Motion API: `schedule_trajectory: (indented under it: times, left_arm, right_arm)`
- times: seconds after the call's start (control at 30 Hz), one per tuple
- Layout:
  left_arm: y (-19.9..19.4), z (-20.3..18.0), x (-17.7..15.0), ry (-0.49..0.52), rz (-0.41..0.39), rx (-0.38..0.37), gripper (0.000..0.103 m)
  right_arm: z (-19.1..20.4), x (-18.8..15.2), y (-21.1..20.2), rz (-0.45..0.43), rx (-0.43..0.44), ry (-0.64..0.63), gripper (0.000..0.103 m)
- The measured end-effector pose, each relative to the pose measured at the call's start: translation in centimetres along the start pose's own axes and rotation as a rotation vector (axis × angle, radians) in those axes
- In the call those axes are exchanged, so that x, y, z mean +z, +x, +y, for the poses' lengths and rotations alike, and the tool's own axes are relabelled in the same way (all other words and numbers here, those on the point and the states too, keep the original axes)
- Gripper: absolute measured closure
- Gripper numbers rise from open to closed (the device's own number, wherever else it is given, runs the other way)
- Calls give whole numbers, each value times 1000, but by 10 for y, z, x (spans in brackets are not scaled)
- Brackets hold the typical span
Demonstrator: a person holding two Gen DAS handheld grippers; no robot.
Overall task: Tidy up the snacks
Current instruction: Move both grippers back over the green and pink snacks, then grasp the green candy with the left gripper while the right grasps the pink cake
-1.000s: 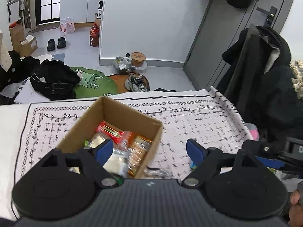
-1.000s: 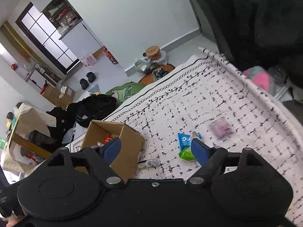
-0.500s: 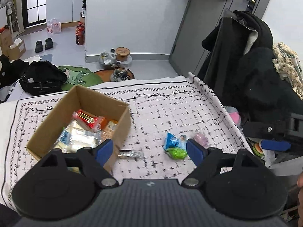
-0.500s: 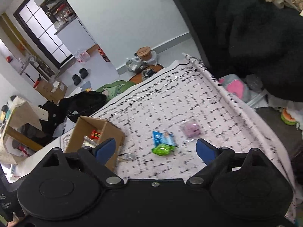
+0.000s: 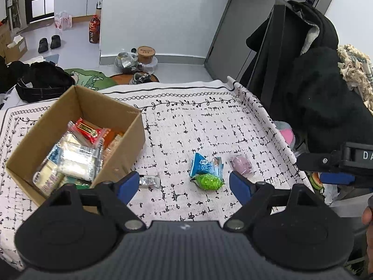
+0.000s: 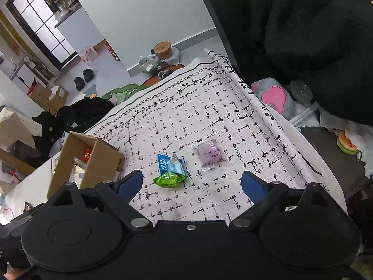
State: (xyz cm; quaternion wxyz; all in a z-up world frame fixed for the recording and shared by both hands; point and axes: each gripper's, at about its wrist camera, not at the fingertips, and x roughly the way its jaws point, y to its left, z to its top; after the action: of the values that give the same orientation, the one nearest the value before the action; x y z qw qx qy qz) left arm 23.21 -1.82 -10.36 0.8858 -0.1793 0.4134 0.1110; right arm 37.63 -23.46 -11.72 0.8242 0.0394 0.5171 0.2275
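Observation:
A cardboard box (image 5: 130, 130) holding several snack packets stands on the patterned cloth (image 5: 209, 126) at the left; it also shows in the right wrist view (image 6: 102, 158). A blue packet (image 5: 202, 165), a green packet (image 5: 208, 181), a pink round snack in clear wrap (image 5: 241, 163) and a silver packet (image 5: 149, 181) by the box lie loose on the cloth. The right wrist view shows the blue packet (image 6: 171, 163), green packet (image 6: 168, 179) and pink snack (image 6: 209, 154). My left gripper (image 5: 184, 187) is open and empty above the cloth. My right gripper (image 6: 192, 184) is open and empty, just short of the packets.
Dark coats (image 5: 314, 88) hang at the cloth's right edge. A pink and grey plush (image 6: 274, 96) lies beside that edge. Beyond the far edge are a green rug (image 5: 89, 80), shoes, pots and a black bag (image 5: 42, 84) on the floor.
Both grippers have pulled back and shifted right from the box, so the loose packets on the cloth now lie in front of both. Both stay open and empty.

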Motion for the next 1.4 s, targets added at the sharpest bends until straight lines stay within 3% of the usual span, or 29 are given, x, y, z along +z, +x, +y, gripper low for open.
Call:
schedule_trajectory:
  times: [0.33,0.7,1.0,1.17,1.4]
  left_arm:
    - [35,-14,-7,6,25,-19,22]
    - [87,-23,-16,-3,87,-40,25]
    - [130,-27,-25,-22,155,-49,44]
    - [143,-28,-30,-28,175,-43,66]
    - [145,-24,-25,-47,171,-52,69]
  right_arm:
    - [-11,3,43,37,-16,2,22]
    - [-26,9,77,31,-59,-2,22]
    - [-37,12,114,98,-54,-4,25]
    - [-38,13,128,114,-39,-15,28]
    - [-30,14,142,104,-54,-88,29]
